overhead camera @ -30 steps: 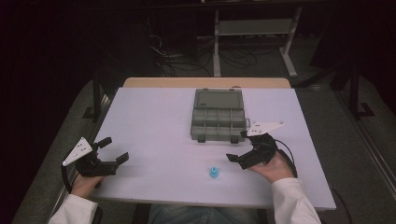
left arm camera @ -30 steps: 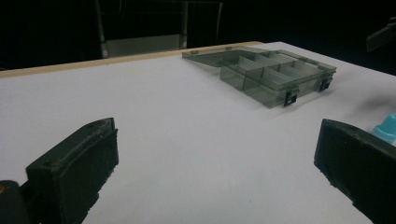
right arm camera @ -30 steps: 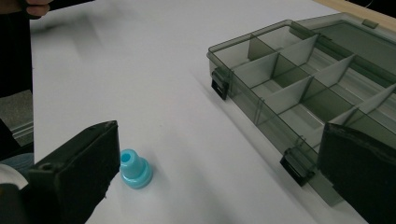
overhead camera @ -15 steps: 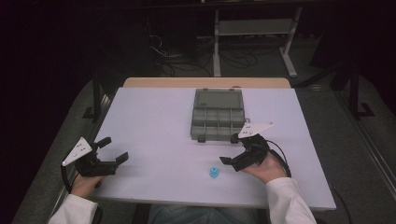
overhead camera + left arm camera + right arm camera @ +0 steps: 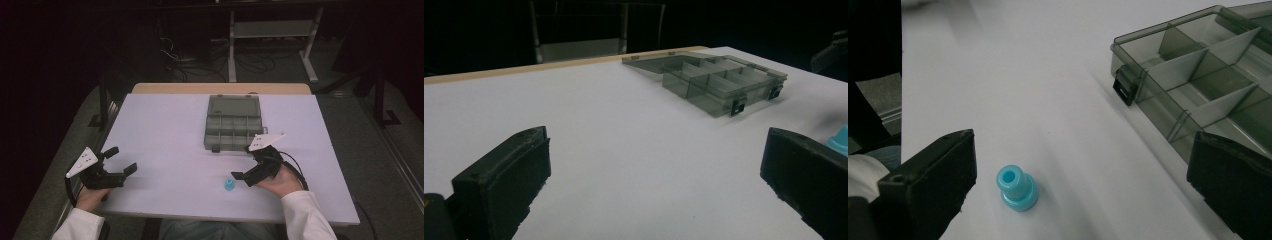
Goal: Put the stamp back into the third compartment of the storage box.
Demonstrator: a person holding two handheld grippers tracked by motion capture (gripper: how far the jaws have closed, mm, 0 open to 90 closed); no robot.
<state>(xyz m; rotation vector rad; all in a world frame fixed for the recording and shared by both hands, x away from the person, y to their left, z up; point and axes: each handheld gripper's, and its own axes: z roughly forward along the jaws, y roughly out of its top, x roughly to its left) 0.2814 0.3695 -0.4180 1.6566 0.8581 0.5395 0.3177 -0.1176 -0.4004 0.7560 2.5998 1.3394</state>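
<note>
A small light-blue peg (image 5: 229, 185) with a hole in its top stands on the white table (image 5: 165, 130) near the front edge. My right gripper (image 5: 242, 162) is open just right of it, jaws pointing left. In the right gripper view the peg (image 5: 1017, 189) sits between the wide jaws, close to the left one, untouched. A smoky grey compartment box (image 5: 233, 122) lies open at the table's middle back, its lid laid flat behind it. My left gripper (image 5: 122, 159) rests open at the front left with nothing between its jaws (image 5: 654, 175).
The box (image 5: 1198, 75) has two black latches on its front wall, and its compartments look empty. A tan strip (image 5: 220, 88) runs along the table's far edge. Dark floor, cables and a metal stand (image 5: 270, 30) lie beyond. The peg (image 5: 839, 142) peeks past my left gripper's right jaw.
My right gripper has moved left and toward the front edge, closing in on the blue peg. The left gripper has hardly moved.
</note>
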